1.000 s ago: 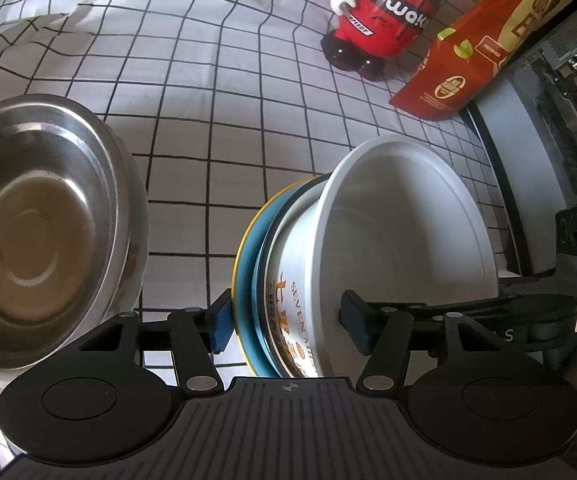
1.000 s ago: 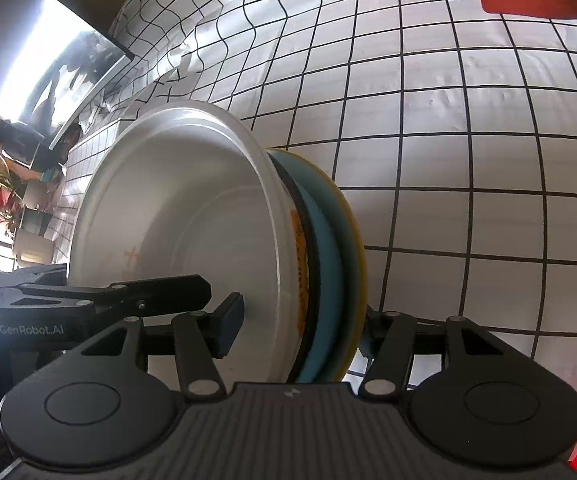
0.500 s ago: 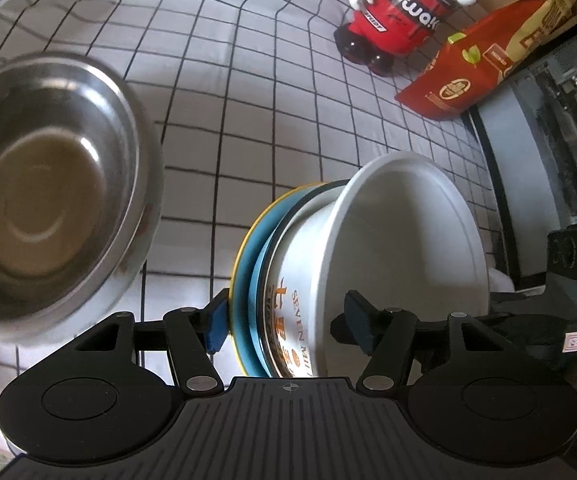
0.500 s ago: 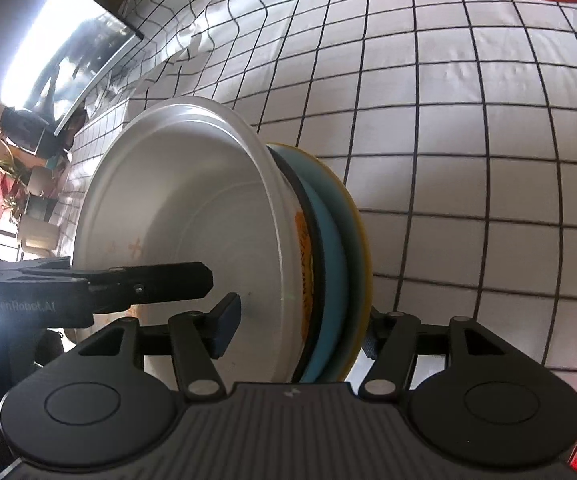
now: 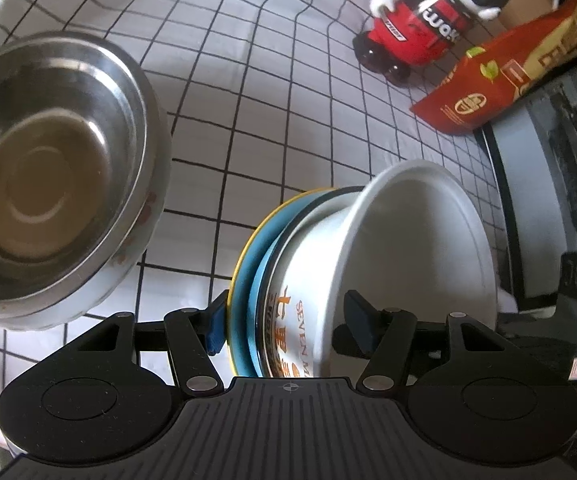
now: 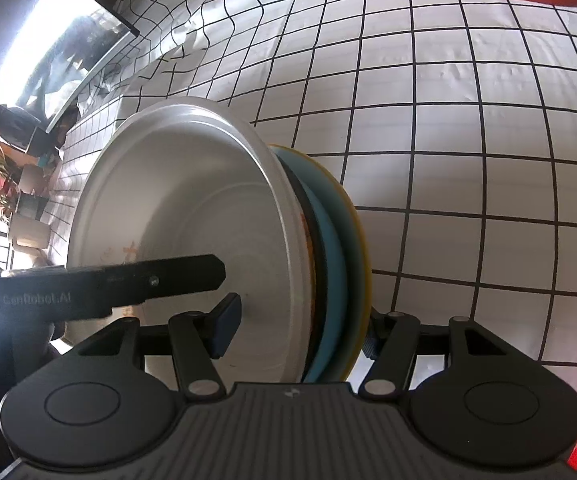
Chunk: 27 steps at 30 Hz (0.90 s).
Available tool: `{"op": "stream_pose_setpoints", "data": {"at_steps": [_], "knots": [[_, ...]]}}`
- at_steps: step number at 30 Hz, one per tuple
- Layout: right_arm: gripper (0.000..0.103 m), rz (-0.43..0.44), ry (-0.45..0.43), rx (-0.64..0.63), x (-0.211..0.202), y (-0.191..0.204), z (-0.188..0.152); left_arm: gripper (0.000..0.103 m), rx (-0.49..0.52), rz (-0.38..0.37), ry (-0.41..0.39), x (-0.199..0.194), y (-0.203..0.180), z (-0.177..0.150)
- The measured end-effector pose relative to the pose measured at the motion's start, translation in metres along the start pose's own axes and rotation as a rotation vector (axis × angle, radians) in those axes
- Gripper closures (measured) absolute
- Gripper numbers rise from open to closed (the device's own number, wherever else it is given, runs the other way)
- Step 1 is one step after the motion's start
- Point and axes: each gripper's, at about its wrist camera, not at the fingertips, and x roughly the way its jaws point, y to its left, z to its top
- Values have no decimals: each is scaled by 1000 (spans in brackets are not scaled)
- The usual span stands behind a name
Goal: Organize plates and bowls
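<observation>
Bowl-and-plate stack (image 5: 328, 280) clamped between both my tools, left tool (image 5: 284, 324), right tool (image 6: 300, 328); steel bowl (image 5: 48, 168) left of left tool, unstacked yet.

White bowl (image 5: 420, 248) with orange lettering, blue plate (image 5: 248, 300), yellow plate (image 6: 358, 240), black-gridded white cloth (image 5: 268, 100).

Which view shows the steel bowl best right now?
Left wrist view: the steel bowl sits in full sight on the checked cloth, its inside visible. The right wrist view does not show it, only the held white bowl and plates.
</observation>
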Motion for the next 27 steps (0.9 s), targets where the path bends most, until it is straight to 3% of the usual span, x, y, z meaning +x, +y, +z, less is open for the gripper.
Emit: {"op": "stream_pose_setpoints", "data": {"at_steps": [9,22,27], "knots": [[46,-39,-13,-32,-2,2,6,45,-17,-11,22,5,4,1],[47,-15,20,-51,4,13,10,45,-28,-53,50,-9,21,-10],[46,-30,18,-50,8,21,14,39,-21,-51,51,-10,23,-7]]}}
